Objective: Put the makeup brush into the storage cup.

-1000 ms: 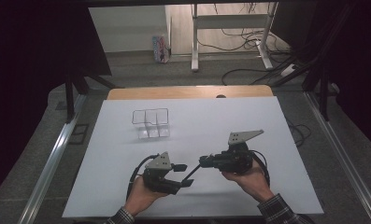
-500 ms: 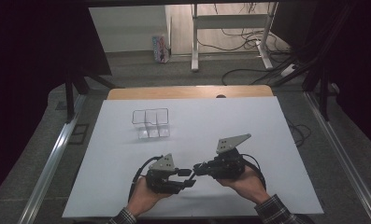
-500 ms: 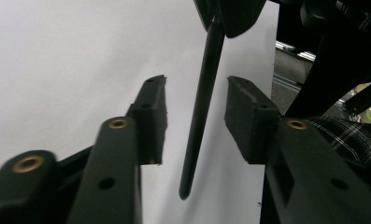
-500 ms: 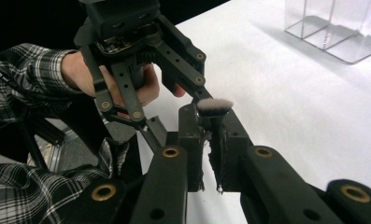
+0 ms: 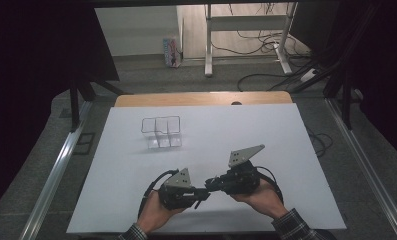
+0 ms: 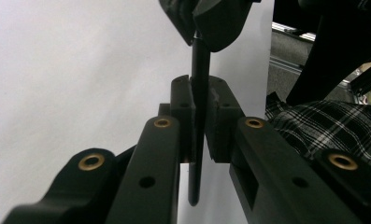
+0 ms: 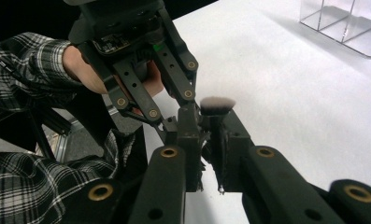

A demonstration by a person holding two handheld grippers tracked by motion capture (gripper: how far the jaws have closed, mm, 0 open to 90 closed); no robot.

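Observation:
A slim black brush spans between my two grippers low over the white table sheet (image 5: 286, 150). In the left gripper view its thin handle (image 6: 198, 140) stands upright between the pads. My left gripper (image 6: 200, 93) has just been closing and is now shut on that handle. The handle runs up into the right gripper (image 6: 199, 23). The right gripper view has the pale bristle head (image 7: 217, 103) at the jaw tips, with my right gripper (image 7: 210, 123) shut on the brush below it. The left gripper (image 7: 171, 125) meets it tip to tip. Both are near the front edge, left gripper (image 5: 202, 191) and right gripper (image 5: 212, 183).
A clear plastic organiser (image 5: 161, 132) with several compartments stands on the sheet, farther back and to the left. A wooden table edge (image 5: 201, 98) runs along the far side. Plaid sleeves come in from the bottom.
The right gripper has shifted left and nearer the front edge, so the two grippers now meet tip to tip. The left jaws have closed onto the brush handle.

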